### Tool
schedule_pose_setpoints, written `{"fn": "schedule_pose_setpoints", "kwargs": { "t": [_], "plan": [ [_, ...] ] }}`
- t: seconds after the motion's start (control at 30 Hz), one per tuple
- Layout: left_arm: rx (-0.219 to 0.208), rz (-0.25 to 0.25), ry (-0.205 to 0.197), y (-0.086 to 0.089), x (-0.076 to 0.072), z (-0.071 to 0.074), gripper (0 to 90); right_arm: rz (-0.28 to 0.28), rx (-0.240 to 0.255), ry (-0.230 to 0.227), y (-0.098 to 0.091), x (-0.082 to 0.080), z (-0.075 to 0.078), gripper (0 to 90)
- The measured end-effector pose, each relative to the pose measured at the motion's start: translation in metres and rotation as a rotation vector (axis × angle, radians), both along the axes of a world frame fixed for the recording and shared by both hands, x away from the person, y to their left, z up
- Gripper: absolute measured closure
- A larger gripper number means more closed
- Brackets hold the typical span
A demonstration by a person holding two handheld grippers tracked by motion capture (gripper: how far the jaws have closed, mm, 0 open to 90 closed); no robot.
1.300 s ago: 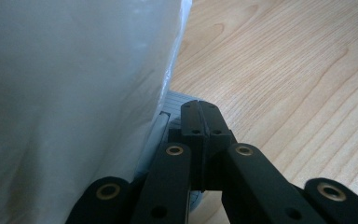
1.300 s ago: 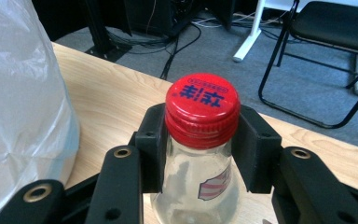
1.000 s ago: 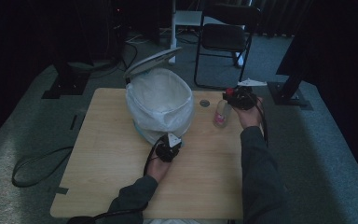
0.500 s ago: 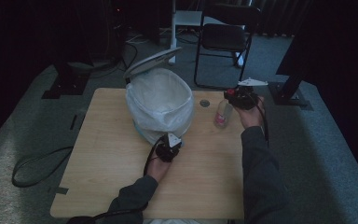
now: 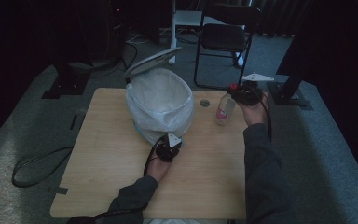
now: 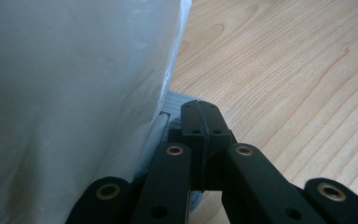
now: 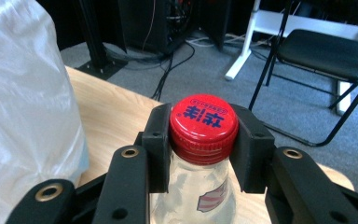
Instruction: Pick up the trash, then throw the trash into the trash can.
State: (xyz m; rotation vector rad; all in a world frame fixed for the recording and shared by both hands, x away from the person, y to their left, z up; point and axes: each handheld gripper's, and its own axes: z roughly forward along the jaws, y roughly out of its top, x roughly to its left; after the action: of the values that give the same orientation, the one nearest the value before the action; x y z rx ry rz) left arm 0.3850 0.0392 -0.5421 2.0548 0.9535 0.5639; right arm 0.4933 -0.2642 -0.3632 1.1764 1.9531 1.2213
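A clear plastic bottle (image 5: 223, 111) with a red cap (image 7: 203, 122) hangs tilted over the table's back right. My right gripper (image 5: 243, 93) is shut on its neck just under the cap, with a jaw on each side of the cap in the right gripper view (image 7: 203, 140). A bin lined with a white bag (image 5: 161, 103) stands at the middle back of the wooden table (image 5: 102, 154). My left gripper (image 5: 169, 148) is at the bin's near base. Its jaws (image 6: 199, 112) are shut together, with nothing seen between them, against the grey bin bottom (image 6: 175, 100) beside the white bag (image 6: 65, 93).
The bin's grey lid (image 5: 151, 60) stands open behind it. A small round grommet (image 5: 204, 102) sits in the tabletop between bin and bottle. A black folding chair (image 5: 226, 39) and stand bases are on the floor beyond the table. A cable (image 5: 32, 168) loops on the floor at left.
The right gripper and the bottle have shifted very slightly up and to the right. The left gripper has stayed at the bin's base.
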Motion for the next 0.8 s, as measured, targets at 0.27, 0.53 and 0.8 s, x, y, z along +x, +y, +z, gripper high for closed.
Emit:
{"fn": "schedule_pose_setpoints", "kwargs": {
  "t": [0.27, 0.53, 0.8],
  "plan": [
    [0.006, -0.002, 0.001, 0.0, 0.0, 0.0, 90.0, 0.011, -0.011, -0.01, 0.004, -0.004, 0.009, 62.1],
    [0.005, -0.002, 0.002, 0.0, 0.0, 0.0, 90.0, 0.029, -0.004, -0.033, 0.008, -0.008, 0.025, 62.2],
    [0.003, -0.001, 0.0, 0.0, 0.0, 0.0, 90.0, 0.05, -0.017, -0.047, 0.014, -0.008, 0.043, 62.2]
  ]
}}
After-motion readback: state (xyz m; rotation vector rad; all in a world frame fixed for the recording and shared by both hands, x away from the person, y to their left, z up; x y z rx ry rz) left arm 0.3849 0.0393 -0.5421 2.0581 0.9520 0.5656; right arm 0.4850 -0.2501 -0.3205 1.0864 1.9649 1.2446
